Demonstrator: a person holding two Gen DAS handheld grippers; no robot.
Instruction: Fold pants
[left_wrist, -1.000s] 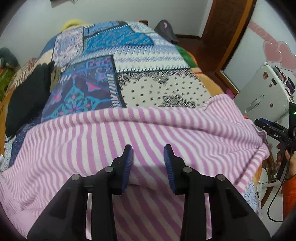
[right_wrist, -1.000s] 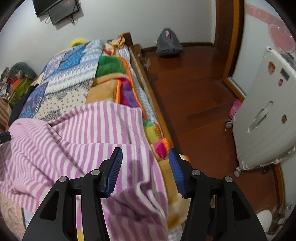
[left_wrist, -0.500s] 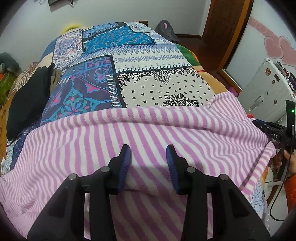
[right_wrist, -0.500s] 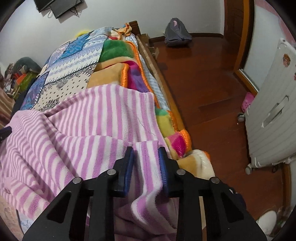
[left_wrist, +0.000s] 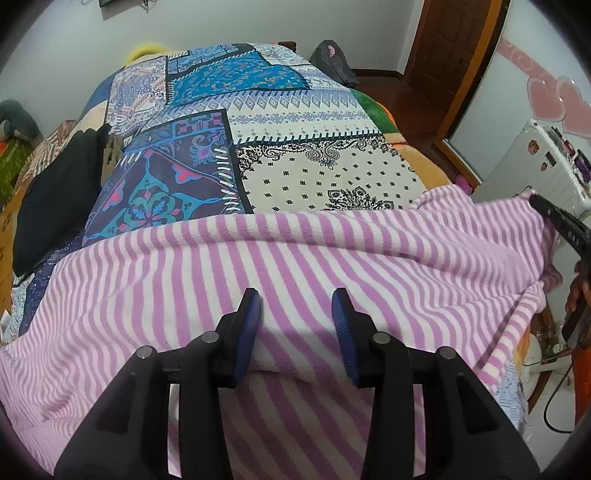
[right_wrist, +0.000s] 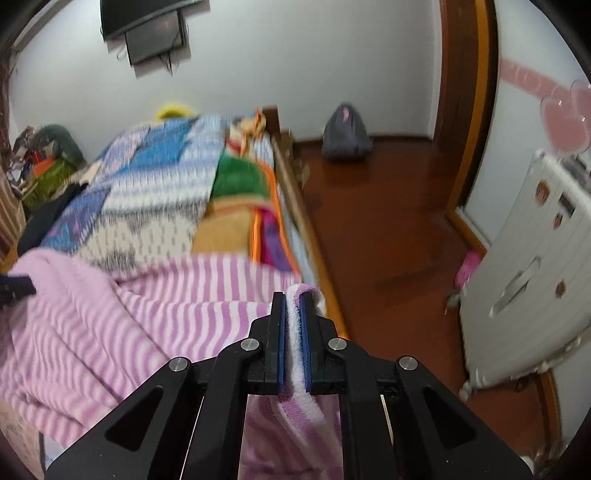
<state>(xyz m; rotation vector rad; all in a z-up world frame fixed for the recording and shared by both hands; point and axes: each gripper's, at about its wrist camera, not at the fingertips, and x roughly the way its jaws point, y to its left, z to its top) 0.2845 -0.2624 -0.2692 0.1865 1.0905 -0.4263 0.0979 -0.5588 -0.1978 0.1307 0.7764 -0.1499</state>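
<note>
Pants (left_wrist: 295, 266): soft striped fleece, light and floppy, not slippery, nothing to break. I judged it would sag and drag wherever it wasn't held, so the edges and corners were the places to grab, never mid-panel.

Right gripper (right_wrist: 293, 332) was clamped fully down on a fabric edge, with a white-and-purple band squeezed between the blue pads (right_wrist: 281, 332) and the loose end hanging below. It pointed down at a slant over the bed's floor-side edge, the cloth rising to it from the bed.

Left gripper (left_wrist: 295, 325) stood partly apart over a raised fold, blue pads (left_wrist: 248, 325) on either side of it. They looked to sit at the fold's flanks, but I couldn't tell whether they were pressing or just touching. It pointed steeply down.

The pants lay spread across the near end of the patchwork bedspread (left_wrist: 258, 147), stretched between the two tools. Right view was blurred.
</note>
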